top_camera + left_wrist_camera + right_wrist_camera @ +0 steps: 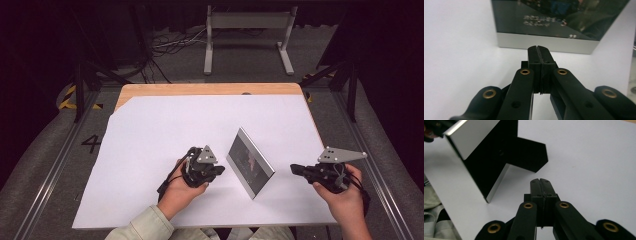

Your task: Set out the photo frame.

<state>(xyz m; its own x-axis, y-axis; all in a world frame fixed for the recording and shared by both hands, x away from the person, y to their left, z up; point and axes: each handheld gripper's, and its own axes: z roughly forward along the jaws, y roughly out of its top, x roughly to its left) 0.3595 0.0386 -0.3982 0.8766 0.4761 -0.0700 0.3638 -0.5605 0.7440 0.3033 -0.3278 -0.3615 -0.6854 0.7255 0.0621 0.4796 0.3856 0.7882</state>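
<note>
Silver picture frame (250,169) stands btwn left gripper (219,169) & right gripper (294,169), both w/ jaws pressed together, empty.

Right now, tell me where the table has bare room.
The white sheet is bare behind the picture frame, up to the wooden edge. Its left side beyond the left gripper is free too. It is crowded between that gripper, the frame and the right gripper.

A black painted "4" (91,143) stands on the grey floor at the frame's left; the silver-framed dark picture's (544,22) print is unreadable.
</note>
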